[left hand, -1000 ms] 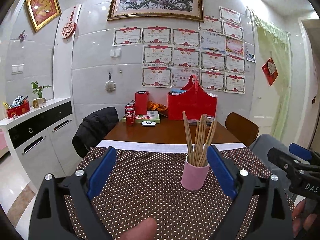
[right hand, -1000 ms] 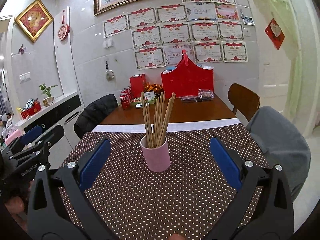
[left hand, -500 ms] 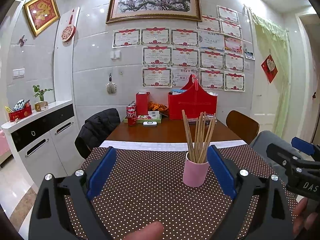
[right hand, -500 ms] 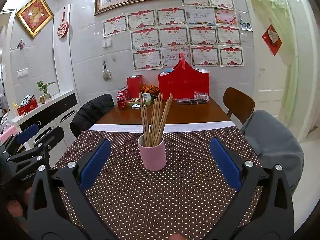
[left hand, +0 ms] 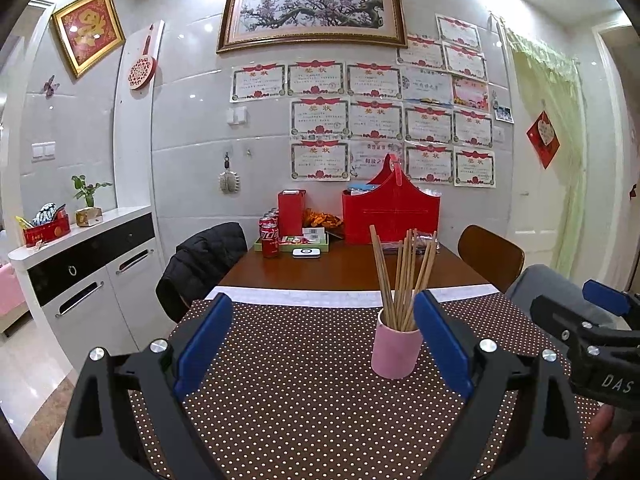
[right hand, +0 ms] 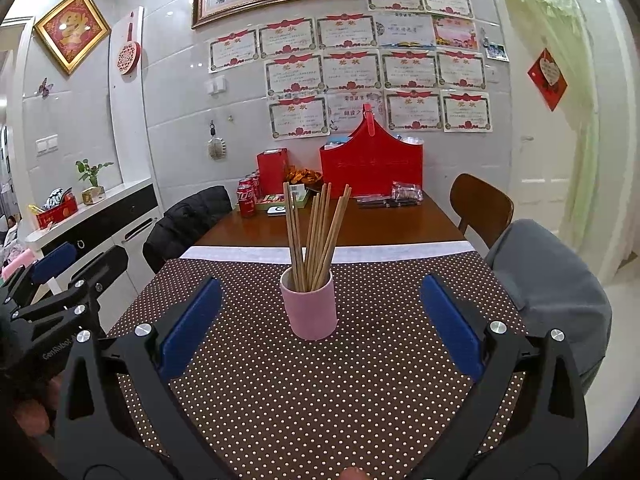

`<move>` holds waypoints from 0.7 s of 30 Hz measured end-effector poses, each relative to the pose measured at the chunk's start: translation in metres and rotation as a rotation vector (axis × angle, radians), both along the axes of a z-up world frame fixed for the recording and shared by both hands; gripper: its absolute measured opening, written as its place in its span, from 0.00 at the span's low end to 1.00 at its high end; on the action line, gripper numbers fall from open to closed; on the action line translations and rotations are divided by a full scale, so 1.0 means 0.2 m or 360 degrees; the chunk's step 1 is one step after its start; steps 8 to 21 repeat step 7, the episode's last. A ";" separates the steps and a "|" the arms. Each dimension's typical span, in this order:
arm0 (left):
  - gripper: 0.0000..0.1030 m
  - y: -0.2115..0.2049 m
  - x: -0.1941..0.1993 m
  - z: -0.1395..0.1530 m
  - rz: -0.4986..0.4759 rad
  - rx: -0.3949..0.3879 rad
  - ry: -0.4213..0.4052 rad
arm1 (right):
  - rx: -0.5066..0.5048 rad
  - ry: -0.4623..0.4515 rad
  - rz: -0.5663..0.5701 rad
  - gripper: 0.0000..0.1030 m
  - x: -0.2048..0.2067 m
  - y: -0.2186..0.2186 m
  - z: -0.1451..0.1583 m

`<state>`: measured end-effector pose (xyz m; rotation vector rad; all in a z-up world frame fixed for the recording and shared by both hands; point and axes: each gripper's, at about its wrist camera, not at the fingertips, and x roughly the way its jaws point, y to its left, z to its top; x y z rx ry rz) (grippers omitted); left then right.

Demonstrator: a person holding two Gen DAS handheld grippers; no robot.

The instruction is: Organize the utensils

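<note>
A pink cup (left hand: 395, 350) (right hand: 308, 305) stands upright on the brown dotted cloth (left hand: 304, 392) (right hand: 320, 392), holding several wooden chopsticks (left hand: 404, 276) (right hand: 314, 236) that fan out above its rim. My left gripper (left hand: 322, 344) hangs open above the cloth, the cup just inside its right finger. My right gripper (right hand: 320, 326) is open too, with the cup a little ahead and left of centre between its blue pads. Neither holds anything. The right gripper (left hand: 600, 332) shows at the right edge of the left wrist view, and the left gripper (right hand: 60, 280) at the left edge of the right wrist view.
Beyond the cloth the bare wooden table (left hand: 352, 268) carries red cola cans (left hand: 269, 240), a red box (left hand: 291, 212), a red basket (left hand: 390, 208) and a tray. A chair with a black jacket (left hand: 200, 264) stands left; a wooden chair (left hand: 490, 254) and a grey-draped seat (right hand: 552, 288) stand right.
Both views have pulled slightly back and up from the cup. The cup and chopsticks stay in place, and both grippers remain open.
</note>
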<state>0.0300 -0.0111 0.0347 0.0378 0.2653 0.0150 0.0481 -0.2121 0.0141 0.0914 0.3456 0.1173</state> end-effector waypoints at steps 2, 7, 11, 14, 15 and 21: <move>0.88 0.00 0.00 0.00 0.0007 0.0011 0.0004 | 0.0003 0.0002 0.0002 0.95 0.01 0.00 0.00; 0.88 0.01 0.00 0.01 0.0025 0.0012 0.0009 | 0.0000 0.0001 0.0009 0.95 0.01 0.01 0.00; 0.88 0.01 0.00 0.01 0.0025 0.0012 0.0009 | 0.0000 0.0001 0.0009 0.95 0.01 0.01 0.00; 0.88 0.01 0.00 0.01 0.0025 0.0012 0.0009 | 0.0000 0.0001 0.0009 0.95 0.01 0.01 0.00; 0.88 0.01 0.00 0.01 0.0025 0.0012 0.0009 | 0.0000 0.0001 0.0009 0.95 0.01 0.01 0.00; 0.88 0.01 0.00 0.01 0.0025 0.0012 0.0009 | 0.0000 0.0001 0.0009 0.95 0.01 0.01 0.00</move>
